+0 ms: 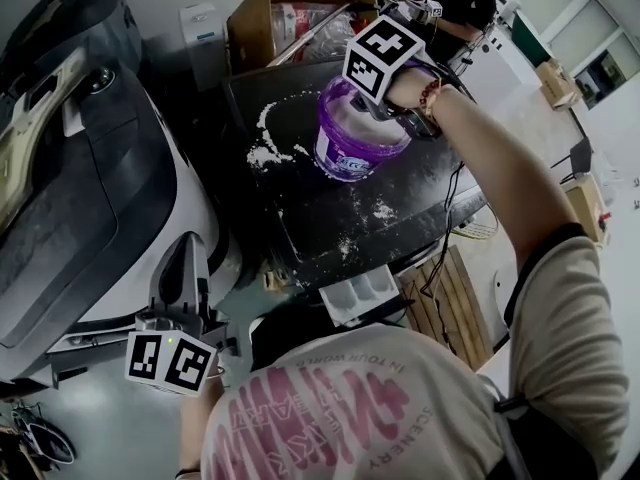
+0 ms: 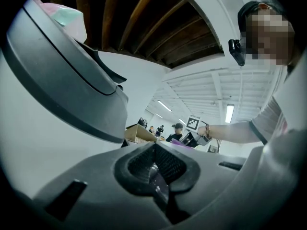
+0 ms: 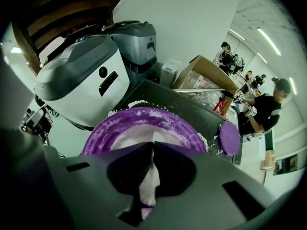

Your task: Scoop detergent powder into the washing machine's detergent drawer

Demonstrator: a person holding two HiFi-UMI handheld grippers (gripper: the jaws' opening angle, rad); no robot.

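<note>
A purple detergent tub (image 1: 350,143) stands open on the dark tabletop (image 1: 420,223), with white powder inside (image 3: 132,133). My right gripper (image 1: 368,100) hangs right over it, its jaws pointing down into the tub. In the right gripper view it (image 3: 152,145) is shut on a thin white scoop handle; the scoop's bowl is hidden. The white detergent drawer (image 1: 360,293) juts out below the table's near edge. My left gripper (image 1: 183,268) is low at the left beside the washing machine (image 1: 100,218), shut (image 2: 153,145), with nothing seen held.
Spilled powder (image 1: 265,148) lies on the tabletop left of the tub. The tub's purple lid (image 3: 229,138) rests to its right. A cardboard box (image 1: 290,13) stands at the table's back. People work in the background. Cables hang off the table's right side.
</note>
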